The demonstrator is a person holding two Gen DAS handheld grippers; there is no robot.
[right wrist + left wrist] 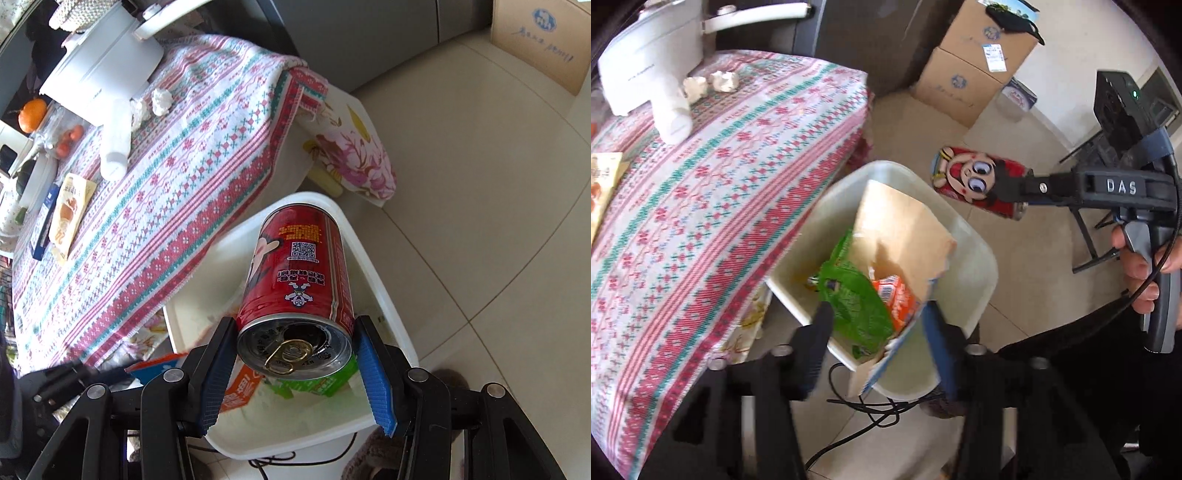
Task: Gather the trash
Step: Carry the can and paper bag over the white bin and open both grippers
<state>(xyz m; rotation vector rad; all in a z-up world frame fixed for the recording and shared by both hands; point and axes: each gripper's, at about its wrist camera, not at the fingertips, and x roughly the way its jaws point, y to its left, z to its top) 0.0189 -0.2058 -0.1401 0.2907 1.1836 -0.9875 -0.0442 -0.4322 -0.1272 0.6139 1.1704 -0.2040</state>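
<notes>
**Can held over the bin, left jaws empty**

While the can (295,295) hangs above the bin (384,295), the right hand-held gripper (295,350) clamps it at the lid end, tilted so it should fall among the wrappers. Left hand-held gripper (879,325) is released, nothing between its pads, over the green wrapper (857,295) and cardboard (897,229) inside the bin. Paper wads (713,83) remain on the table (720,192), likely next.

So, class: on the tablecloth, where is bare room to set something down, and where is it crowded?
Free: the wide middle of the tablecloth, from the crumpled tissues to the edge by the white bin. Crowded: the far side, with the white appliance, white bottle, oranges and snack packet.
</notes>
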